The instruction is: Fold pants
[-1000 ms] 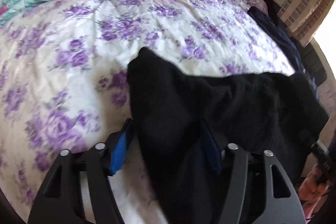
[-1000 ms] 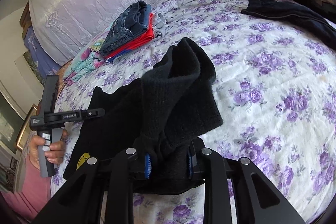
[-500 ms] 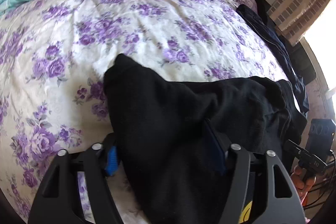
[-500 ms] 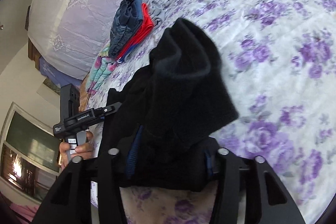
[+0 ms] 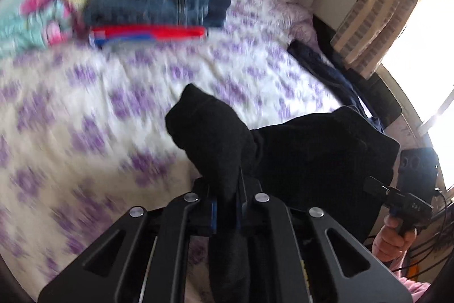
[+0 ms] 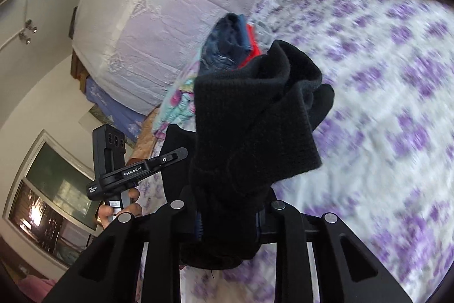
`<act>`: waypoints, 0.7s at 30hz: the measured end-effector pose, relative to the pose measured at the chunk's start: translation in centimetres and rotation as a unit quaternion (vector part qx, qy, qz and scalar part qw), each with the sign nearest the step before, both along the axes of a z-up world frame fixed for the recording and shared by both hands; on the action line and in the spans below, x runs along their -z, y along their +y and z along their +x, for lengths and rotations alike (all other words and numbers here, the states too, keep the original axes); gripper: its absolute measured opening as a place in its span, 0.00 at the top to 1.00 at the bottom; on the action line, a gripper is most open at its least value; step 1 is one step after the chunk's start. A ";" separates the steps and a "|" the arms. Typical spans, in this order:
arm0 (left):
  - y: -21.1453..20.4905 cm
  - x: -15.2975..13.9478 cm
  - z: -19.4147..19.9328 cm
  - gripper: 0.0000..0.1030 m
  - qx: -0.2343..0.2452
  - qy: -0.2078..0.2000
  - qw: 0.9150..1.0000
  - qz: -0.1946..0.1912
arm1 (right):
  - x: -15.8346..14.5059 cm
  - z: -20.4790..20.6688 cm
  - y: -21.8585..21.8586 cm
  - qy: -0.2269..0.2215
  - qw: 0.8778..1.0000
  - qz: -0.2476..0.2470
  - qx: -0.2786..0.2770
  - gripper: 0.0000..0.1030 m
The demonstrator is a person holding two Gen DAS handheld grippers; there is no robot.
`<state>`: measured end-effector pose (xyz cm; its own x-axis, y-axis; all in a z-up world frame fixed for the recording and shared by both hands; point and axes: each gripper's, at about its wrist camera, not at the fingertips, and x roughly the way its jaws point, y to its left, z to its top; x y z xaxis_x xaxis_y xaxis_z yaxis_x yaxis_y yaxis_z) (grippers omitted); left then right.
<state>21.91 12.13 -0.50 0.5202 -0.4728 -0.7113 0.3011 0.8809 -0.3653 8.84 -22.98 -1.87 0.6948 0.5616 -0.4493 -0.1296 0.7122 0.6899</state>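
The black pants hang bunched above the purple-flowered bedspread. In the left wrist view my left gripper is shut on a fold of them, and one dark end sticks up past the fingers. The right wrist view shows my right gripper with its jaws closing, the pads pressing a thick wad of the black pants that drapes over the fingers. A hand holding the right gripper's handle shows at the lower right of the left wrist view. Both views are blurred by motion.
A stack of folded jeans over red clothes lies at the head of the bed beside a bright floral blanket. A dark garment lies at the bed's right edge. White pillows lie behind, with a curtain to the right.
My left gripper's jaws, wide a second ago, have shut on the pants and lifted them off the bed. My right gripper has rolled and risen with its wad of pants.
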 end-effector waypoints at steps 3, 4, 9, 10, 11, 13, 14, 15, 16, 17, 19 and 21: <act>2.1 -2.5 1.1 0.93 -0.026 -0.031 0.999 0.017 | -1.3 3.0 1.8 -0.017 1.000 0.013 -0.017 0.76; 2.9 -3.0 1.5 0.93 -0.036 -0.037 0.998 0.022 | -1.6 4.0 2.3 -0.021 0.999 0.017 -0.019 0.76; 6.7 -3.0 5.4 0.93 -0.078 -0.049 0.995 0.049 | -0.6 10.1 4.0 -0.019 0.999 0.032 -0.019 0.76; 7.5 -2.1 6.7 0.93 -0.084 -0.039 0.995 0.048 | 0.1 11.4 4.1 -0.010 0.999 0.031 -0.018 0.76; 7.9 -1.5 7.4 0.93 -0.088 -0.033 0.994 0.048 | 0.9 12.5 4.1 0.001 0.999 0.028 -0.015 0.76; 8.8 1.1 9.5 0.93 -0.094 -0.013 0.994 0.050 | 2.6 14.2 4.0 0.029 0.999 0.016 -0.003 0.76; 8.8 2.2 10.0 0.93 -0.095 -0.009 0.994 0.053 | 3.7 14.8 3.8 0.045 0.999 0.010 0.002 0.76; 8.9 3.6 10.7 0.92 -0.097 -0.002 0.993 0.064 | 4.3 15.1 3.8 0.056 0.998 0.006 0.008 0.76; 8.9 4.6 11.2 0.92 -0.098 0.004 0.993 0.072 | 5.0 15.2 3.6 0.065 0.998 -0.003 0.016 0.75; 9.0 5.6 11.7 0.89 -0.098 0.011 0.992 0.081 | 5.2 15.1 3.7 0.069 0.997 -0.013 0.019 0.73; 9.4 6.7 12.1 0.81 -0.099 0.019 0.992 0.077 | 5.4 14.7 3.8 0.085 0.995 -0.044 0.033 0.58; 9.9 6.7 12.1 0.76 -0.100 0.024 0.993 0.064 | 5.6 14.4 3.8 0.098 0.993 -0.050 0.031 0.57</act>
<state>33.98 22.00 -7.20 0.5579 -0.2674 -0.7857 0.1008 0.9615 -0.2557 23.25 -19.20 -7.48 0.6207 0.4661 -0.6305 0.0463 0.7809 0.6229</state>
